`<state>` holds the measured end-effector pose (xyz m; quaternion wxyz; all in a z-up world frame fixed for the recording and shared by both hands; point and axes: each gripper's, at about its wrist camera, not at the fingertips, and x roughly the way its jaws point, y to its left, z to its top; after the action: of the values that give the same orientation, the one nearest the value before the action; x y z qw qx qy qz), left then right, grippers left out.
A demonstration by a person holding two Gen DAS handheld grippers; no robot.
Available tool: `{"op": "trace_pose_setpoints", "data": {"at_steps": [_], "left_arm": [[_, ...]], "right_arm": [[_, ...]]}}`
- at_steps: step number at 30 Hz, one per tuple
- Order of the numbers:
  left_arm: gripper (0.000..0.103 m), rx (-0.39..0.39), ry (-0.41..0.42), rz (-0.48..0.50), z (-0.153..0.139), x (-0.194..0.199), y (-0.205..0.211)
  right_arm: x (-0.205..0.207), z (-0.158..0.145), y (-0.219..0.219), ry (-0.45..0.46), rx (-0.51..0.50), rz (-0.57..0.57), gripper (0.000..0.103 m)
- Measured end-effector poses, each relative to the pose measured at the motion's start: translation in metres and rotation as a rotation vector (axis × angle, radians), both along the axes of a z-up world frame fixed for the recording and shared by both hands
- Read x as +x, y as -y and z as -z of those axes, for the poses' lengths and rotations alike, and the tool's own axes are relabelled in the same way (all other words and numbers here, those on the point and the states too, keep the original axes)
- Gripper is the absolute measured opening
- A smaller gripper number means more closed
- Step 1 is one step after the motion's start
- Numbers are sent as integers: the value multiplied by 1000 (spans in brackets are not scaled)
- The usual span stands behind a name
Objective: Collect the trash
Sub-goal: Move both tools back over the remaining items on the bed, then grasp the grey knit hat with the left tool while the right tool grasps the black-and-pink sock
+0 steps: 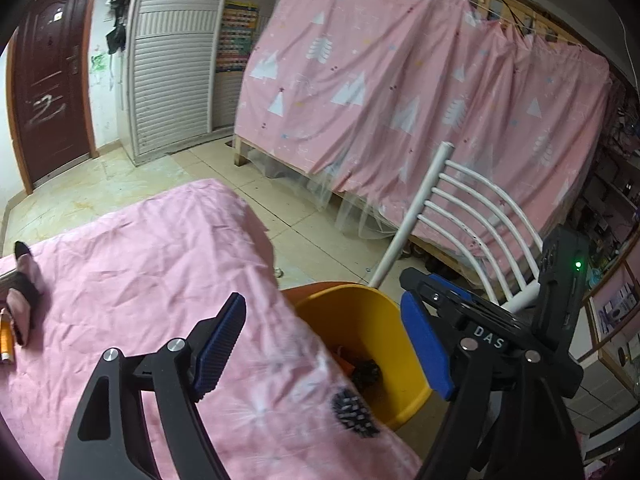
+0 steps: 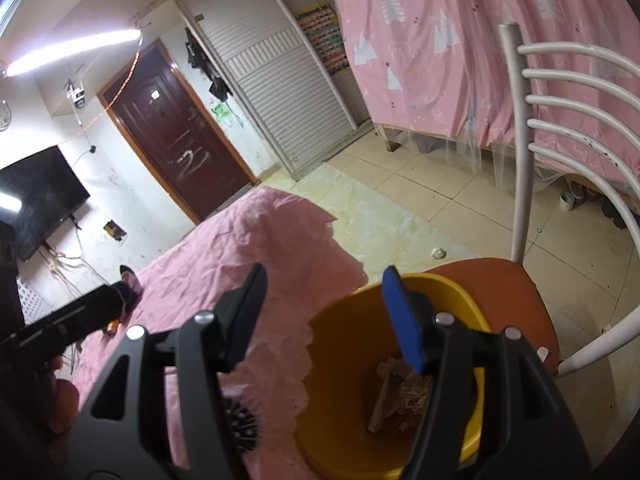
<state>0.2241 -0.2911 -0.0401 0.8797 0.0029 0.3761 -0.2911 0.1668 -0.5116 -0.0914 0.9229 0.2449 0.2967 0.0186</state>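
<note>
Yellow bin [image 2: 460, 308] sits on the chair [image 2: 532, 300] beside the tabletop [image 1: 152, 272] so drops are easy, and you've got both tools spread and empty, right tool [image 2: 324, 316] over the scraps [image 2: 404, 396], left tool [image 1: 324, 344] alongside.

Lighting: indoor and artificial, moderately bright, slightly warm. Source: a tube light [image 2: 76, 50] on the ceiling, above and left of the dark door [image 2: 180, 128], blown out to pure white with a soft halo on the wall around it. Glare: a pale sheen lay on the floor tiles [image 2: 384, 220] right of the door. Shadows: soft and shallow; the inside of the yellow bin [image 2: 344, 344] was dim at its bottom. Distortion: strong fisheye bending in both views, with straight edges curved and corners blacked out. Sharpness: the pink tablecloth [image 1: 160, 264] and near foreground were soft and smeared; the distance was clearer.
</note>
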Motion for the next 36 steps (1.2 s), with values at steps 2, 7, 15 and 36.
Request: {"op": "trace_pose_setpoints", "data": {"at_steps": [2,7,15,36], "left_arm": [[71,-3,5,-19,-2,2,-12],[75,-16,20,-74,-8,5,-43],[79,-27,43,-172,-12,14,-100],[80,33,79,-458,-22,51,-250]], "right_arm": [[3,-4,-8,1,-12,-12,58],[15,-18,-39,10,-51,-66,58],[41,-34,-96,13,-113,-171,58],[109,-47,-243,-23,-180,-424,66]]}}
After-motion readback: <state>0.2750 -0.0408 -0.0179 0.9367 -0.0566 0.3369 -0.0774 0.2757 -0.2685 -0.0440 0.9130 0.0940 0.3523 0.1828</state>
